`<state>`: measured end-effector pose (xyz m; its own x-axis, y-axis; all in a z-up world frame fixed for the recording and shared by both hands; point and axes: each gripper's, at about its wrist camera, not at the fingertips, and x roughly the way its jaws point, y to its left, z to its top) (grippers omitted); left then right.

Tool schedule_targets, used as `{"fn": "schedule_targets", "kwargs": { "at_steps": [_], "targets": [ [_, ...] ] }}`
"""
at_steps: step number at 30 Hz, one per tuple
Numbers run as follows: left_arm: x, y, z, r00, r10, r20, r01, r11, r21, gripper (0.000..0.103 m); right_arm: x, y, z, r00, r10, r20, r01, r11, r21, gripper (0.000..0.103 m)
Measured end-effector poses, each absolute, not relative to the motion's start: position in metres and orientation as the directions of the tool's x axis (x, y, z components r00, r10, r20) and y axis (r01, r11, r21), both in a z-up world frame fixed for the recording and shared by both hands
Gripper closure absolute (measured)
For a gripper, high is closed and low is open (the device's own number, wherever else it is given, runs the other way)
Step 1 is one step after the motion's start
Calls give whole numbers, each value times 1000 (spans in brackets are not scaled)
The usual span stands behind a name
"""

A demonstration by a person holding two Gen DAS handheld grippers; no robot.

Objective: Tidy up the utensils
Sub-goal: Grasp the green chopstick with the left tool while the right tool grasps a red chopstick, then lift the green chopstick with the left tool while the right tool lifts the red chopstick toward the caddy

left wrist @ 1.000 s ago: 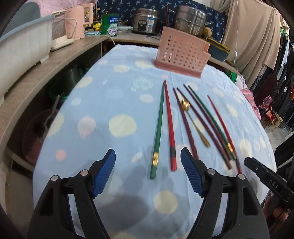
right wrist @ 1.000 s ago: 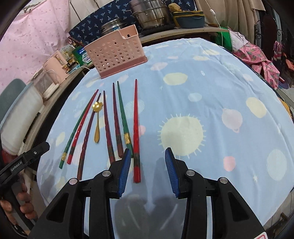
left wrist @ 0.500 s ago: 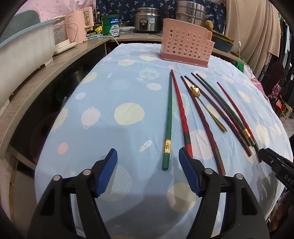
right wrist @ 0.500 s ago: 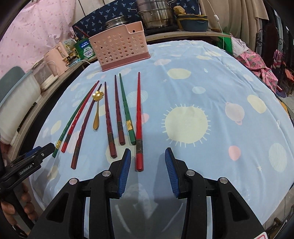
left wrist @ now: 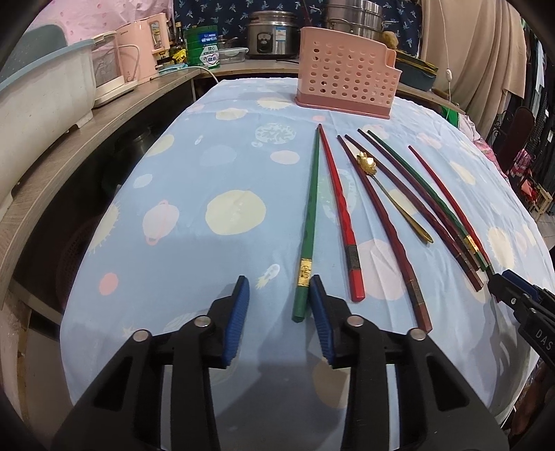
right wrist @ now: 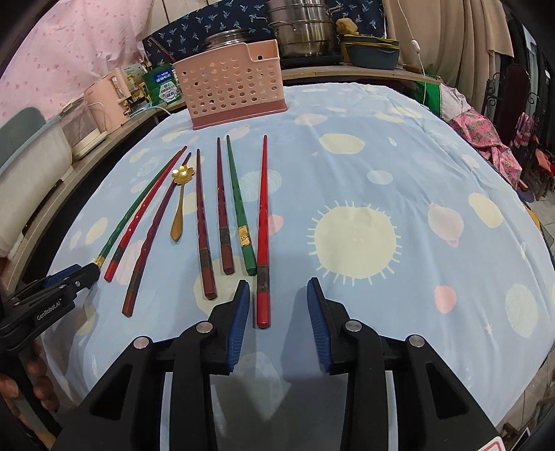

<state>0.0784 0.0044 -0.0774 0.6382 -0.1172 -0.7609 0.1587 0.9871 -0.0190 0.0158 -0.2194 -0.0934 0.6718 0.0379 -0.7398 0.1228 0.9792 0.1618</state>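
Several red, green and dark red chopsticks and a gold flower-shaped spoon (left wrist: 367, 162) lie side by side on the blue patterned tablecloth. A pink perforated utensil holder (left wrist: 345, 85) stands behind them; it also shows in the right wrist view (right wrist: 232, 85). My left gripper (left wrist: 279, 289) is open, its jaws on either side of the near end of the leftmost green chopstick (left wrist: 308, 222). My right gripper (right wrist: 277, 295) is open, its jaws on either side of the near end of the rightmost red chopstick (right wrist: 262, 222). The spoon (right wrist: 180, 194) lies among the chopsticks.
A wooden counter (left wrist: 69, 145) runs along the left with a white tub (left wrist: 38, 90), a pink appliance (left wrist: 138, 62) and a green tin (left wrist: 204, 48). Steel pots (right wrist: 298, 27) stand behind the holder. Clothes hang at the right. The table's front edge is near both grippers.
Both grippers have moved forward and down towards the chopstick ends. The left jaws have narrowed around the green chopstick; the right jaws have widened a little around the red one.
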Motion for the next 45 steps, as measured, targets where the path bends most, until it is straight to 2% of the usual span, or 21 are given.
{"fn": "schedule_targets", "kwargs": {
  "at_steps": [3,6,9,11,31,39,45],
  "targets": [
    [78,1,-77,634,-135,-762,176,984,-28,81,17,-219,-94,674,30,-738,122,981,151,78],
    [78,0,-77,630,-142,-764,181,983,-34,84,16,-218,-94,676,24,-737,116,983,139,83],
    [79,2,-76,620,-158,-768,184,981,-54,94,16,-216,-94,677,24,-736,104,986,128,91],
    [79,3,-76,614,-172,-770,184,980,-72,94,16,-215,-94,678,26,-735,96,988,124,95],
    [70,12,-43,636,-227,-737,185,973,-140,96,5,-224,-67,727,56,-684,95,979,182,96],
    [75,21,-19,669,-236,-705,168,972,-165,96,2,-241,-37,777,76,-625,106,963,249,96],
    [81,25,14,720,-244,-650,174,970,-171,96,6,-259,-6,823,77,-563,110,951,289,96]
  ]
}}
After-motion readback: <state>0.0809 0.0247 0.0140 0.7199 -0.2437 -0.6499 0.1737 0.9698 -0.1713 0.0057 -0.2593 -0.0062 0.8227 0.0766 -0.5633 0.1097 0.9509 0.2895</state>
